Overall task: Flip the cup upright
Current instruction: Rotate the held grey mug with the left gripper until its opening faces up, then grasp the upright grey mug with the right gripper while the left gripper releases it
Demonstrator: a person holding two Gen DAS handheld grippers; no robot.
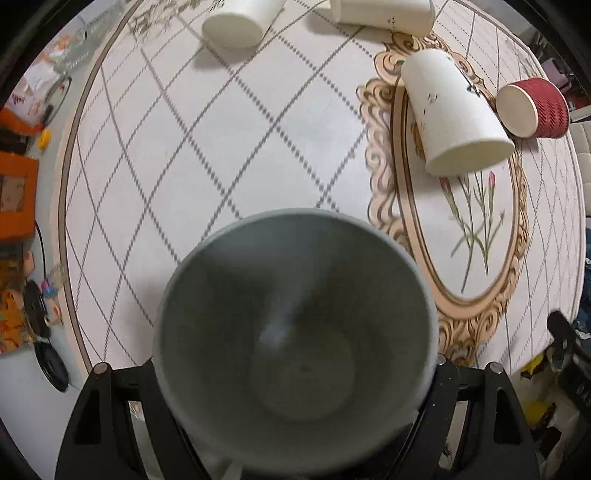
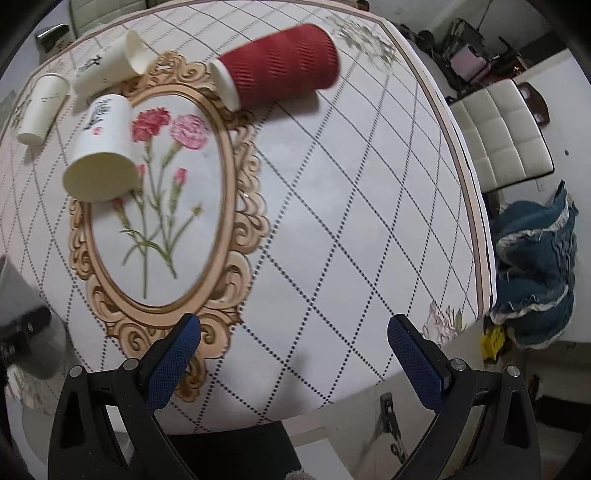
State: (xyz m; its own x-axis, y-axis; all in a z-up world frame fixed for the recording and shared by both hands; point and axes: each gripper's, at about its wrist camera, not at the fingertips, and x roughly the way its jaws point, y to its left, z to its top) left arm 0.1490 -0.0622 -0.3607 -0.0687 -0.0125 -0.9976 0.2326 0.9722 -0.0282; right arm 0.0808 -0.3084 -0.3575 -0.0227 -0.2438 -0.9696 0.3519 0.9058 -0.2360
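Note:
My left gripper (image 1: 295, 373) is shut on a grey cup (image 1: 295, 325); its open mouth faces the camera and hides the fingertips. The same grey cup shows at the left edge of the right wrist view (image 2: 14, 291), above the table. My right gripper (image 2: 293, 332) is open and empty above the table's near right part. A red ribbed cup (image 2: 277, 70) lies on its side at the far middle; it also shows in the left wrist view (image 1: 532, 109). A white paper cup (image 2: 103, 147) lies on its side on the flower oval, also seen from the left wrist (image 1: 450, 114).
Two more white cups (image 2: 44, 107) (image 2: 107, 66) lie on their sides at the far left, also in the left wrist view (image 1: 240, 22) (image 1: 384, 14). The tablecloth (image 2: 332, 221) has a diamond pattern. A white chair (image 2: 502, 136) and blue cloth (image 2: 535, 266) lie beyond the right edge.

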